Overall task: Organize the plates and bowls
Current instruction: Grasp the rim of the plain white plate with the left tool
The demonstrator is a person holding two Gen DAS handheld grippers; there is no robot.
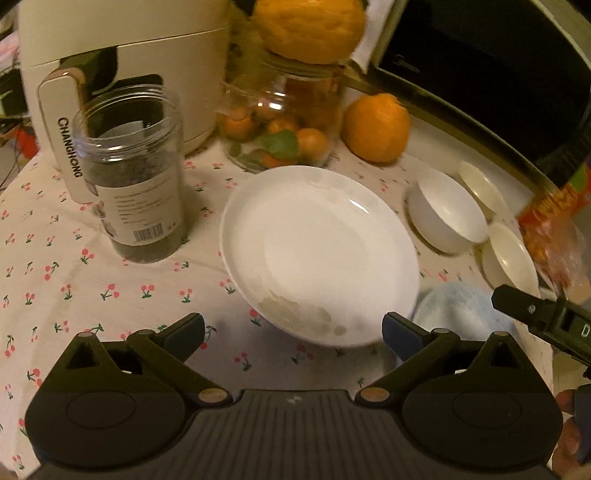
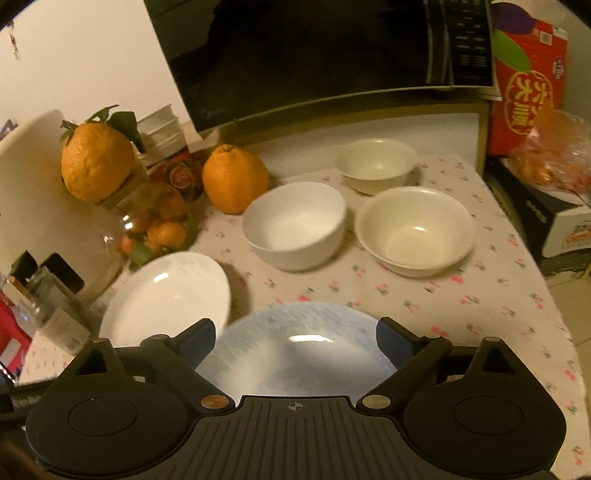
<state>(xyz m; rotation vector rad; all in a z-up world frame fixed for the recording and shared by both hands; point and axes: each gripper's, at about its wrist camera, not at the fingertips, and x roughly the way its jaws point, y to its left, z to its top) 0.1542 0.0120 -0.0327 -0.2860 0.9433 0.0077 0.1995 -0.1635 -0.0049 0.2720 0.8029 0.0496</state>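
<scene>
Fingers of the left gripper [image 1: 293, 332] are spread wide apart and hold nothing. Just past them sits the white plate [image 1: 320, 254] on the cherry-print tablecloth [image 1: 92, 291], with some smeared marks on its near rim. Left of the plate stands a clear jar [image 1: 138, 177] with dark stuff inside. Behind the jar is a white cooker [image 1: 125, 62].

On the far side of the plate is a glass jar [image 1: 288, 122] full of little oranges, with a big orange [image 1: 308, 27] on top. Another orange [image 1: 376, 127] sits on the cloth to the right of it.

The right gripper [image 2: 296, 338] is wide open too and grips nothing. The blue plate [image 2: 295, 350] lies between and just beyond its fingers, close to the white plate on its left.

Farther off are three bowls. The white bowl [image 2: 295, 225] is in the middle, the cream bowl [image 2: 413, 229] is to its right, and a small cream bowl [image 2: 376, 164] is behind them. A black microwave [image 2: 314, 55] stands at the far edge.
</scene>
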